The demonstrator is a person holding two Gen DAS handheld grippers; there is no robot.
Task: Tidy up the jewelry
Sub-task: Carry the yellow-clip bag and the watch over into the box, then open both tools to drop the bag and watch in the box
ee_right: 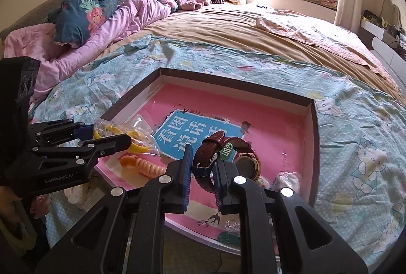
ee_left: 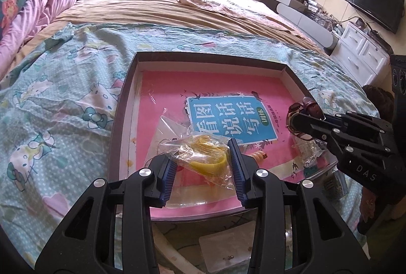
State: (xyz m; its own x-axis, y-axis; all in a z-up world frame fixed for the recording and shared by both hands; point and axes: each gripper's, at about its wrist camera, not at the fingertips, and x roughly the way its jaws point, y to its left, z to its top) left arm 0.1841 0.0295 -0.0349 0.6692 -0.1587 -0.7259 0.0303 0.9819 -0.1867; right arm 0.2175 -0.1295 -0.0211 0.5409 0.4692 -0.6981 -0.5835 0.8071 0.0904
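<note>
My left gripper [ee_left: 203, 162] is shut on a clear plastic bag with a yellow bangle [ee_left: 203, 158] inside, held over the near left of the box; it also shows in the right wrist view [ee_right: 119, 133]. My right gripper [ee_right: 201, 172] is shut on the dark red strap of a wristwatch [ee_right: 215, 154], whose gold round case [ee_right: 247, 166] hangs to the right. In the left wrist view the right gripper [ee_left: 302, 124] holds the watch [ee_left: 302, 109] over the box's right side. An orange coil hair tie [ee_right: 142, 165] lies on the pink book.
A shallow dark-rimmed box [ee_left: 213, 56] sits on the Hello Kitty bedspread [ee_left: 63, 96] and holds a pink book with a blue label [ee_left: 228, 119]. Small clear packets [ee_right: 284, 180] lie at the box's near right. A white dresser [ee_left: 360, 53] and TV stand to the right.
</note>
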